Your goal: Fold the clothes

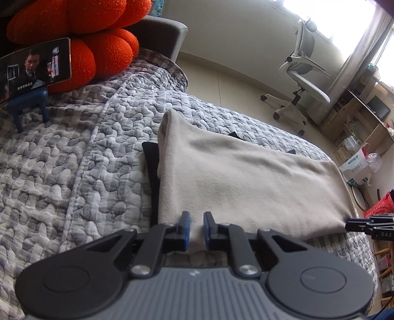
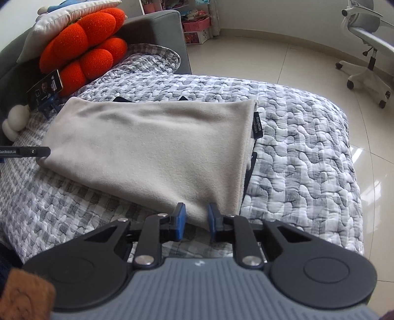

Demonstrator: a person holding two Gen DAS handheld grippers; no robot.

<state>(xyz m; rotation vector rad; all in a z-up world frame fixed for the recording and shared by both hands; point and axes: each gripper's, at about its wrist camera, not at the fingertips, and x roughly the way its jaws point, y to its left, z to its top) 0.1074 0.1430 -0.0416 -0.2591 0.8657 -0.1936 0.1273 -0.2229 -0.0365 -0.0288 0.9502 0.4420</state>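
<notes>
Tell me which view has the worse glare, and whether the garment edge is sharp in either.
Left wrist view: the window is blown out white at top right. Right wrist view: only mild reflections on the floor tiles. The beige garment edge reads clearly in both, though fisheye bends the bed quilt.

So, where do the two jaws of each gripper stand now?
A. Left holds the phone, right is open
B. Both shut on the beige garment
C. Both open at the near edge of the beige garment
C: the left gripper and the right gripper each show a gap between the blue pads, with the near edge of the beige garment in it, not pinched.
</notes>
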